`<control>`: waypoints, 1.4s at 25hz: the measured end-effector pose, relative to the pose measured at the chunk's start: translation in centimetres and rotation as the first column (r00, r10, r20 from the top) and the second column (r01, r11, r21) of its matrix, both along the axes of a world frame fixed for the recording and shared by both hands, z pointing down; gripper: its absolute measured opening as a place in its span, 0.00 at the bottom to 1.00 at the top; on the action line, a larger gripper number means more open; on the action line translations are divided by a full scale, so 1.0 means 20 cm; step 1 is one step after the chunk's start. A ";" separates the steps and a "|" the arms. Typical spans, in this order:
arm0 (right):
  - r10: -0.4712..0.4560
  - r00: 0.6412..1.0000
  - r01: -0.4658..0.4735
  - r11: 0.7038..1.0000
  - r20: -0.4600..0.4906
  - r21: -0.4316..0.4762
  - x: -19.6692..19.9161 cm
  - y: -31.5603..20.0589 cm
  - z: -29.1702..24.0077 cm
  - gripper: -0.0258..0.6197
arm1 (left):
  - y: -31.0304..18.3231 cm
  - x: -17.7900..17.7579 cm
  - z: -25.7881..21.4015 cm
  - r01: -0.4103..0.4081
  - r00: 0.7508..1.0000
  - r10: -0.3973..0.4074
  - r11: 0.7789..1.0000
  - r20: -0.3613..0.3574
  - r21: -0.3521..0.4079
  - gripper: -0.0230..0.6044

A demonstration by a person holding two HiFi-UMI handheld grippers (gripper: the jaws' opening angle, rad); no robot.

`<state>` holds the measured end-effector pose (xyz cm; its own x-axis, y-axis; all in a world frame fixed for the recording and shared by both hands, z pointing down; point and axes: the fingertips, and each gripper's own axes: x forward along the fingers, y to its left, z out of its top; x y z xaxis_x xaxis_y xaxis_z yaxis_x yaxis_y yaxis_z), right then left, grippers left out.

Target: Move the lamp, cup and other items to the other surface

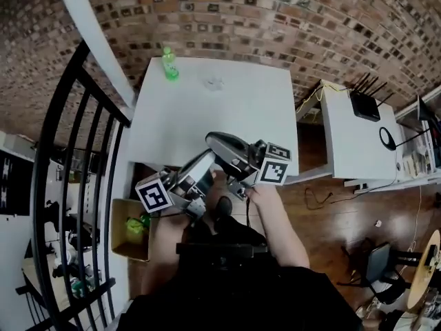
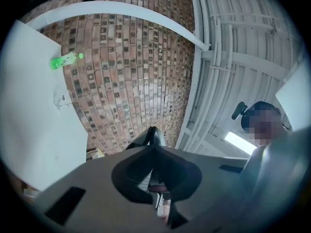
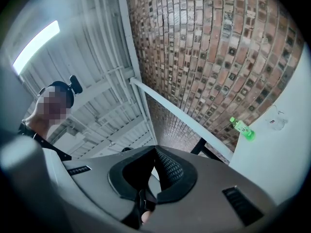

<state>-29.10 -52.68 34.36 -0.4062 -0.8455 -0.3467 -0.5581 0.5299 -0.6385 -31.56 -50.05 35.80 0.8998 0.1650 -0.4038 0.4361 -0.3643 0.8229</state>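
Grippers both held close to the person's body, at the near edge of the table. The left gripper [image 2: 153, 135] has its jaws pressed together with nothing between them. The right gripper [image 3: 156, 154] is the same: dark textured pads meeting, empty. Both tilt upward toward the red-brown brick wall [image 1: 227, 12].

Ahead is the white rectangular table [image 1: 207, 123], with 2 items at its far end. A bright green plastic bottle [image 1: 169, 63] with a green cap stands upright near the far left corner. Just right of it is a small clear plastic cup [image 1: 213, 83], see-through and hard to make out.

To the right, apart from the table, is a second white surface [image 1: 355, 150]. It holds a black router with antennas [image 1: 364, 105] and a thin black lamp with a ring-shaped head [image 1: 388, 138] near its right edge.
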 end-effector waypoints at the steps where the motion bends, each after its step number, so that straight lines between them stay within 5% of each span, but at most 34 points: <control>1: -0.003 1.000 0.003 1.000 0.003 0.001 0.03 -0.02 0.01 0.06 | -0.02 0.03 0.01 0.006 1.000 -0.006 1.000 0.005 -0.001 0.04; 11: -0.028 0.999 0.027 0.999 0.038 0.025 0.39 -0.18 0.04 0.06 | -0.21 0.33 0.02 0.067 0.995 -0.070 0.997 0.068 0.050 0.04; 21: -0.025 0.996 0.026 1.000 0.088 -0.008 0.47 -0.29 0.14 0.11 | -0.35 0.39 0.10 0.091 0.993 -0.092 0.996 0.077 0.023 0.04; 35: 0.131 0.990 -0.127 0.989 0.053 -0.078 0.48 -0.83 0.16 0.11 | -0.92 0.38 0.09 -0.046 0.999 0.047 0.999 0.015 -0.022 0.04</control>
